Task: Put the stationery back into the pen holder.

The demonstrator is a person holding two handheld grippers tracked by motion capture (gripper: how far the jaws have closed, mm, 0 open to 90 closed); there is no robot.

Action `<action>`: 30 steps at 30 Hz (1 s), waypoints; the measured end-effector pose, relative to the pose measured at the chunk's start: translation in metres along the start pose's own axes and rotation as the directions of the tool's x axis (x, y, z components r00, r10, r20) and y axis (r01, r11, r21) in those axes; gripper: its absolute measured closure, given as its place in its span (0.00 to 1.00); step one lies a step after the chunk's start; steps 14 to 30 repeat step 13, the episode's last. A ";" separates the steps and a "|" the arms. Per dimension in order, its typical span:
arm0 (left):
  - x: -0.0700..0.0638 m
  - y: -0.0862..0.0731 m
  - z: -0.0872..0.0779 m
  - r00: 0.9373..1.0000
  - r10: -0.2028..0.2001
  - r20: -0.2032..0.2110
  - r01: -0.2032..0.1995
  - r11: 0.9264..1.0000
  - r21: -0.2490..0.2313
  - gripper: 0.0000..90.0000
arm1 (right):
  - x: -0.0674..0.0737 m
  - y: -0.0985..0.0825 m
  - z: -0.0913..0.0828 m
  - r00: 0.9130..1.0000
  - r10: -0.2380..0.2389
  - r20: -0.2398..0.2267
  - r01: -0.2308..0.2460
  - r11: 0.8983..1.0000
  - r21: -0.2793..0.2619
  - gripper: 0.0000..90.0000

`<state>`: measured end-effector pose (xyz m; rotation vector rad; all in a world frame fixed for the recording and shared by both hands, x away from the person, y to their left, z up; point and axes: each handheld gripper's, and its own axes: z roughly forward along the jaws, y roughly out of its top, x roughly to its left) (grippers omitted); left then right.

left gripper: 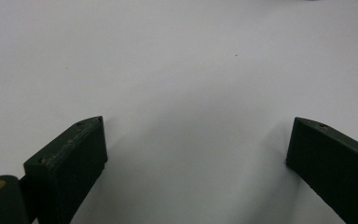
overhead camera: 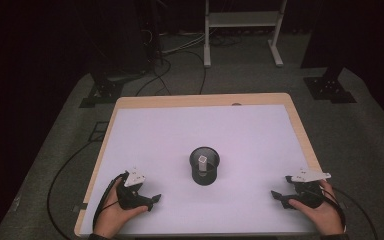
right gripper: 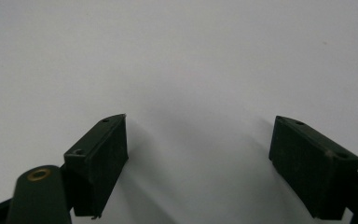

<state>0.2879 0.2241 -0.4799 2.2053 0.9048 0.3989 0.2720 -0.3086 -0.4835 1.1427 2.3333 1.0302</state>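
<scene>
A black mesh cup (overhead camera: 204, 165) stands upright at the middle of the white table cover (overhead camera: 180, 135), with a small white block (overhead camera: 202, 160) inside it. My left gripper (overhead camera: 154, 200) rests low at the front left, held in a hand, pointing right toward the cup. Its jaws stand wide apart over bare white surface in the left gripper view, left gripper (left gripper: 196, 140) holding nothing. My right gripper (overhead camera: 276, 196) sits at the front right, pointing left. In the right gripper view the right gripper (right gripper: 198, 135) is open, nothing between its pads.
The wooden table edge (overhead camera: 300, 125) frames the white cover. Beyond the table lie black cables (overhead camera: 180, 65) on grey carpet, a white stand frame (overhead camera: 242, 30) at the back, and dark stand bases (overhead camera: 330, 87) at both far corners.
</scene>
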 end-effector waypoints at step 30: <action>0.000 0.000 0.000 1.000 0.001 0.000 -0.001 1.000 0.000 0.04 | 0.000 -0.001 0.000 1.000 0.003 0.000 -0.003 1.000 -0.007 0.20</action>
